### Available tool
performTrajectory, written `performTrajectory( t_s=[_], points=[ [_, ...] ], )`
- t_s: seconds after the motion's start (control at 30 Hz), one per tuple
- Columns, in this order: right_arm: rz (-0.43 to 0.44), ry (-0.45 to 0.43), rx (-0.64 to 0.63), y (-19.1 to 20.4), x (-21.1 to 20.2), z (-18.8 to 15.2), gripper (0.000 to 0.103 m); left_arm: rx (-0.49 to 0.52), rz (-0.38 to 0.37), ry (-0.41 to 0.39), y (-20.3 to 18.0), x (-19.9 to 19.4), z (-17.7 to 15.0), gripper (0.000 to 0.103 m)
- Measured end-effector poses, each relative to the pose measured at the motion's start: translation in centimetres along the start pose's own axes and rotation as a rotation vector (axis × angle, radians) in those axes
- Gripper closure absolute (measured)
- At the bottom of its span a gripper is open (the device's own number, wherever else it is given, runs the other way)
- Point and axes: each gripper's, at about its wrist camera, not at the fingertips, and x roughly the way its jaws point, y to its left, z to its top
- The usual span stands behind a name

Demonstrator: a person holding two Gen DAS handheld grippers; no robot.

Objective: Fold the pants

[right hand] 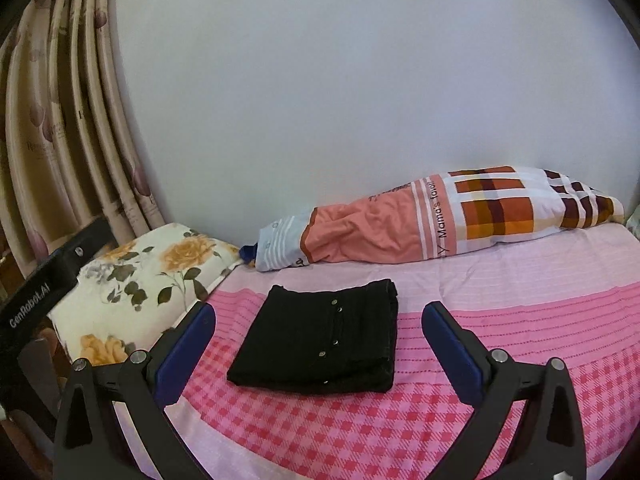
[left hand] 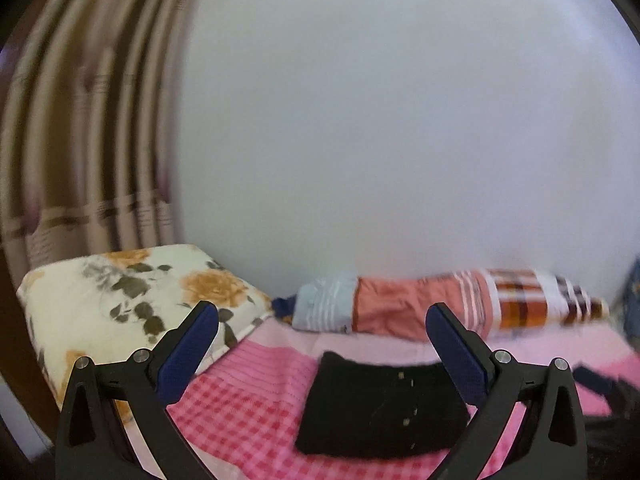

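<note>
The black pants [right hand: 320, 340] lie folded into a compact rectangle on the pink checked bed sheet [right hand: 500, 320], with small metal snaps showing on top. They also show in the left wrist view [left hand: 380, 404]. My right gripper [right hand: 319, 320] is open and empty, held above the bed with the pants between and beyond its blue-padded fingers. My left gripper [left hand: 322, 320] is open and empty too, raised near the pants; its view is motion-blurred. The left gripper's body [right hand: 44, 296] shows at the left edge of the right wrist view.
A floral pillow [right hand: 140, 280] lies at the left of the bed. A rolled peach and plaid pillow [right hand: 440, 220] lies along the white wall [right hand: 340, 80]. Beige curtains [right hand: 72, 120] hang at the left. The right gripper [left hand: 600, 380] shows dark at the left view's right edge.
</note>
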Motion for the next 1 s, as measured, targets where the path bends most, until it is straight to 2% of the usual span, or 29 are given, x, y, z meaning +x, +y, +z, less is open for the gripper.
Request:
performTrajectory(
  t_s=[0.03,0.1,0.23,0.3,0.67,1.0],
  points=[
    [0.001,0.002,0.003,-0.1,-0.2,0.0,0.001,-0.022,0.002,0.000,0.1,-0.3,-0.1,0.000],
    [-0.002,-0.002,0.008,-0.3,-0.5,0.0,0.001,-0.046,-0.040,0.030,0.3,-0.4,-0.1,0.000],
    [0.006,0.010,0.013,-0.4,-0.6,-0.1,0.001,-0.015,-0.090,0.144,-0.1,0.6,-0.3,0.000],
    [0.007,0.014,0.011,-0.3,-0.6,-0.1,0.001,0.002,-0.116,0.177,-0.4,0.9,-0.6,0.000],
    [0.022,0.036,-0.005,0.3,-0.5,-0.4,0.000,0.035,-0.105,0.175,-1.1,0.6,-1.7,0.000],
    [0.025,0.052,-0.020,0.6,-0.2,-0.6,0.000,-0.012,-0.122,0.201,-0.3,1.0,-2.2,0.000]
  ],
)
